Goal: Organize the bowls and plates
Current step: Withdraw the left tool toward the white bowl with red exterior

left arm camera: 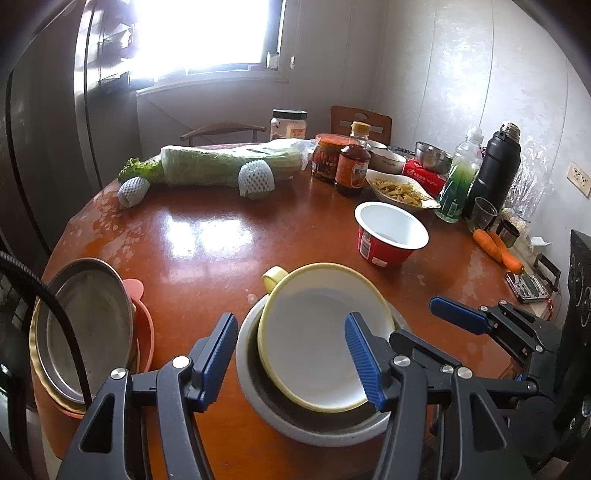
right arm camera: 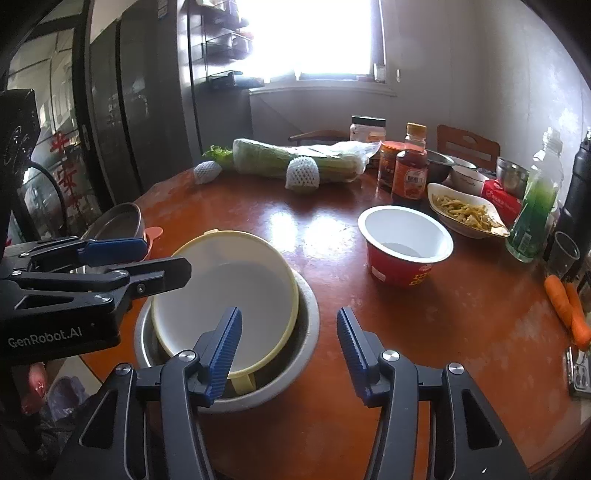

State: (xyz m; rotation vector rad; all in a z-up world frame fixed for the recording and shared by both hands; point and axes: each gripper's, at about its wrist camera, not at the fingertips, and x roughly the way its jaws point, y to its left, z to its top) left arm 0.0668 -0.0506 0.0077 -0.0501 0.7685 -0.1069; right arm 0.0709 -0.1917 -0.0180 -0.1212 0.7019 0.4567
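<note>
Bowl, smooth yellow-rimmed with a white inside and a stubby handle, sits tilted inside a round steel basin on a glossy brown table. Left gripper and right gripper, each with ribbed blue pads, are spread apart and grasp nothing. At nine o'clock, stacked round metal plates. At two o'clock, a red paper cup.

A home dining room – cluttered wooden table, fridge, window.
</note>
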